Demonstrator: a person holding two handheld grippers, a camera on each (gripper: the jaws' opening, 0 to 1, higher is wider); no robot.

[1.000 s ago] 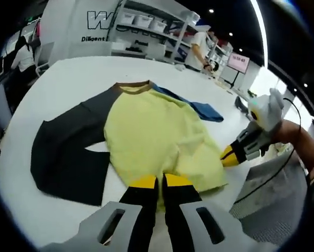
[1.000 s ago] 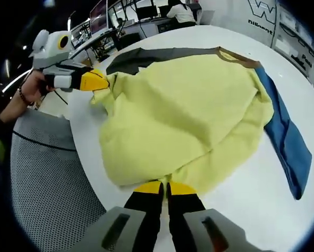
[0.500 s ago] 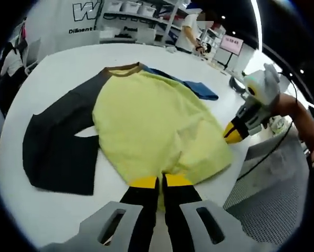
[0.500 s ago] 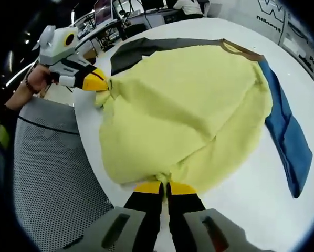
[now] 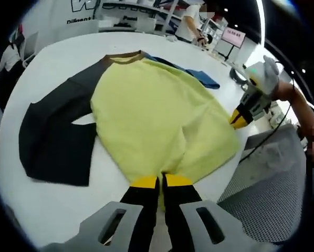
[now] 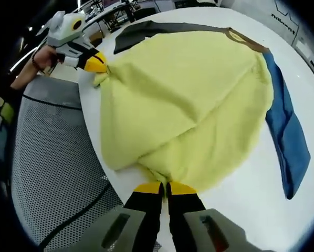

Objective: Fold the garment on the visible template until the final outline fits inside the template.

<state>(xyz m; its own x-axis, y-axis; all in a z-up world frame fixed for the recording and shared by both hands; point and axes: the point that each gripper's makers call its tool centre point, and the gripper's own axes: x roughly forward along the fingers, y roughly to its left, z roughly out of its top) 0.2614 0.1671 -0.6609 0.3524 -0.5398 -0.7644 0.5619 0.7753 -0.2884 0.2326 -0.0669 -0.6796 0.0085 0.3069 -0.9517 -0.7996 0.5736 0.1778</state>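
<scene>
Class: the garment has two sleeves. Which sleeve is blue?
The blue sleeve beside the right gripper; the dark grey sleeve lies on the opposite side.

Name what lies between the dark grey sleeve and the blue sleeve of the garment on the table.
The yellow body of the garment spans between the dark grey sleeve and the blue sleeve, as the left gripper view shows.
</scene>
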